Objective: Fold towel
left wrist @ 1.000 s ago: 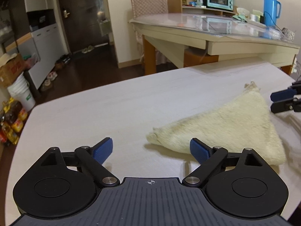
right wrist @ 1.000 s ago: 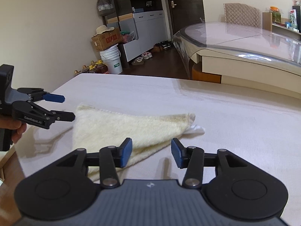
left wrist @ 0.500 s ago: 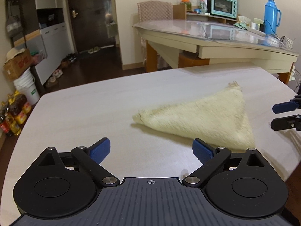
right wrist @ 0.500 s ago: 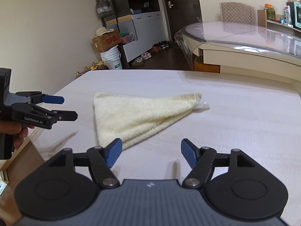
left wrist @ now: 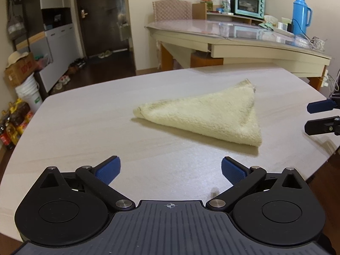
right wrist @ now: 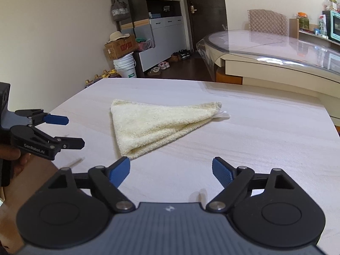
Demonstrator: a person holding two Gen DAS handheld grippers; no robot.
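Towel (left wrist: 209,116): a cream terry piece, seen folded into a triangle and lying flat on the tabletop (left wrist: 85,127); nothing is touching it. In the right wrist view (right wrist: 153,125) a small white tag is seen sticking out at its far right corner.
Towel position: near the middle of the tabletop, ahead of both grippers and between them.
Left gripper (left wrist: 171,169): jaws are spread wide, blue pads facing each other, nothing held. It is held above the bare tabletop, short of the towel's near folded edge. In the right wrist view (right wrist: 72,131) it is seen at the left edge, jaws parted, apart from the towel's left corner.
Hand (right wrist: 14,161): part of a hand is seen behind the left gripper, gripping its handle.
Right gripper (right wrist: 171,170): jaws are spread wide, nothing held. Its left pad is seen just short of the towel's nearest corner, not touching. In the left wrist view (left wrist: 314,118) only its two fingertips are seen at the right edge, parted, well apart from the towel.
Tabletop: pale wood grain, rounded corners; only the towel is seen lying on it.
Background: a second, glass-topped table (left wrist: 212,27) is seen behind, carrying a teal toaster oven (left wrist: 248,5) and a blue thermos (left wrist: 300,14).
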